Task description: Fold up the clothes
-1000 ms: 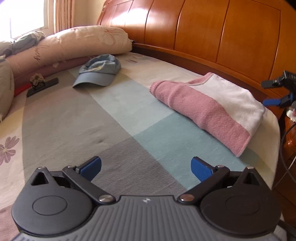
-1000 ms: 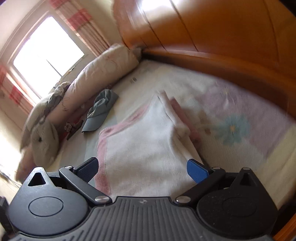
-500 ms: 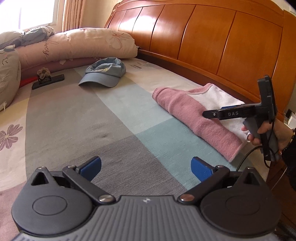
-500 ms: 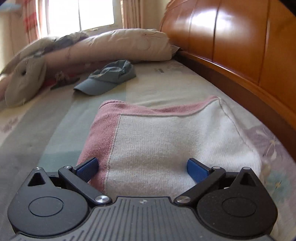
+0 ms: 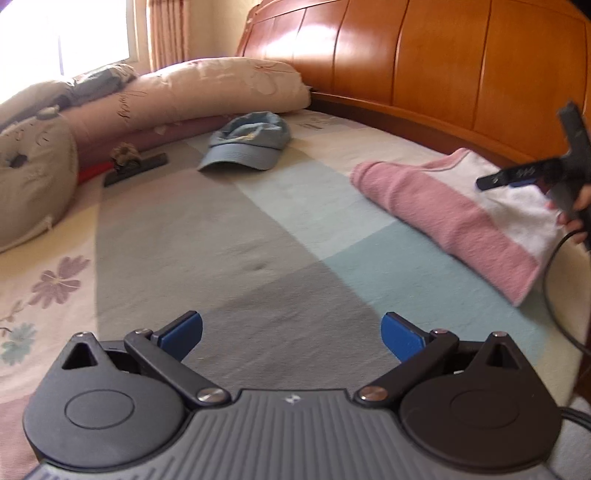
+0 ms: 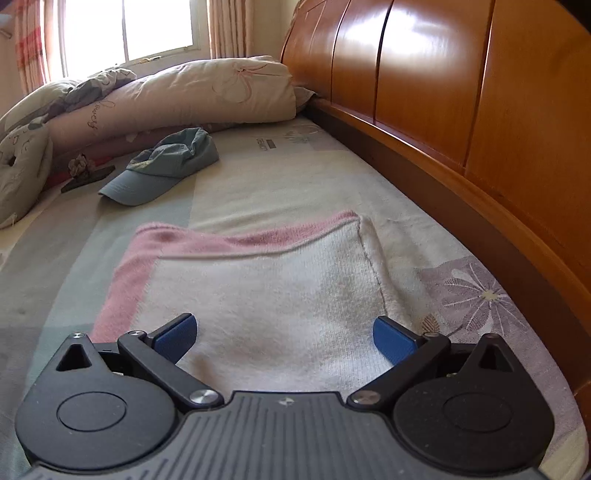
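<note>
A wide bed [image 5: 280, 236] fills the room, its cover a patchwork of grey, pale blue and cream blocks with printed flowers at the edges. Along its far side runs a tall, glossy wooden headboard [image 5: 436, 62]. At one end, under a bright window [image 6: 155, 29], long cream and pink pillows [image 5: 207, 88] lie stacked, with a rounded beige cushion [image 5: 29, 181] beside them.

The folded towel [image 6: 266, 291], white with a pink border, lies flat on the bed near the headboard, at the end away from the pillows. In the left wrist view it sits off to the right [image 5: 454, 218], its pink folded edge facing the middle of the bed.

A blue-grey cap [image 5: 251, 142] rests on the cover near the pillows, well apart from the towel. Close to it lies a dark flat bar with a small brownish bunched thing on top [image 5: 133, 166]; what it is cannot be told.

The left hand-held gripper [image 5: 291, 332] hovers over bare bed cover, its blue fingers spread wide with nothing between them. The right hand-held gripper [image 6: 284, 334] is low over the near end of the towel, fingers likewise spread wide and gripping nothing; whether they touch the cloth cannot be told. From the left view, that right tool [image 5: 517, 177] appears above the towel's white part, held by a person's hand [image 5: 576, 210], with a dark cable [image 5: 554, 280] hanging below.
</note>
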Action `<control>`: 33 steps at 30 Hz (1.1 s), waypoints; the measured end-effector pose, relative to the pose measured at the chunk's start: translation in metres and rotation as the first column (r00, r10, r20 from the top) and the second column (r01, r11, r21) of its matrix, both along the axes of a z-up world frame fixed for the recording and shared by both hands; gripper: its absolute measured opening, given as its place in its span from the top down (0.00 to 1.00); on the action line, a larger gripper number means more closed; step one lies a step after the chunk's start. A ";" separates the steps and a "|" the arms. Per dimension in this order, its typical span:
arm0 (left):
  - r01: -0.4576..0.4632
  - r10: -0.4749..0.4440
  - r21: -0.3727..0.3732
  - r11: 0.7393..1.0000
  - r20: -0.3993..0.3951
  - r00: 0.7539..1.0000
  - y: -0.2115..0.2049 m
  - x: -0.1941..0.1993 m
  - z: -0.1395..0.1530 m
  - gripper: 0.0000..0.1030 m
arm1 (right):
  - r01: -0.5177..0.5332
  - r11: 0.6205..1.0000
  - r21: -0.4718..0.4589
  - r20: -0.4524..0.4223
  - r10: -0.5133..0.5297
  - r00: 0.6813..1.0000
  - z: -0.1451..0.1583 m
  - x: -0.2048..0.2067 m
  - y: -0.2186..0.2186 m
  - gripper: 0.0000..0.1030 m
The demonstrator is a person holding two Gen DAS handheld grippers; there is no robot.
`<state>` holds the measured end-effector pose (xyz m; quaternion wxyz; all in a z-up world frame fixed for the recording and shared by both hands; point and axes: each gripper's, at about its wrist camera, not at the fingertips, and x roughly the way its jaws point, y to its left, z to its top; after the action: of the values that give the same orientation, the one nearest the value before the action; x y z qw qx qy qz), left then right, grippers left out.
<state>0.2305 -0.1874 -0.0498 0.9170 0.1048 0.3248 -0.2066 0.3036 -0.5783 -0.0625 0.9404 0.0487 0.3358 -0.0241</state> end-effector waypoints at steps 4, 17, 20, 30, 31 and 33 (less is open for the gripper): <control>0.012 -0.012 -0.015 1.000 0.014 1.000 0.003 -0.005 0.004 0.01 | -0.026 1.000 -0.012 0.048 0.027 0.998 0.016 0.015 0.008 0.00; 0.069 -0.070 0.045 0.997 0.021 0.997 0.004 -0.029 0.028 0.01 | -0.002 0.999 0.055 -0.049 0.005 0.999 0.025 -0.013 0.019 0.00; 0.074 -0.075 0.029 0.997 0.022 0.997 -0.001 -0.034 0.032 0.01 | 0.023 0.999 0.029 -0.097 -0.020 0.995 0.032 -0.048 0.035 0.00; 0.113 -0.114 -0.042 0.993 -0.014 0.993 -0.023 -0.049 0.040 0.01 | 0.057 0.998 -0.027 -0.111 -0.060 0.992 0.049 -0.141 0.088 0.00; 0.117 -0.118 -0.046 0.992 -0.015 0.993 -0.024 -0.052 0.041 0.01 | 0.065 0.998 -0.021 -0.104 -0.067 0.992 0.050 -0.148 0.093 0.00; 0.124 -0.126 -0.059 0.990 -0.017 0.992 -0.025 -0.058 0.041 0.01 | 0.082 0.997 -0.007 -0.089 -0.083 0.993 0.053 -0.162 0.104 0.00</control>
<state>0.1730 -0.2124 -0.0084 0.9015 0.0962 0.3208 -0.2741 0.1414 -0.4739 -0.0091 0.9227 0.0600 0.3750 -0.0656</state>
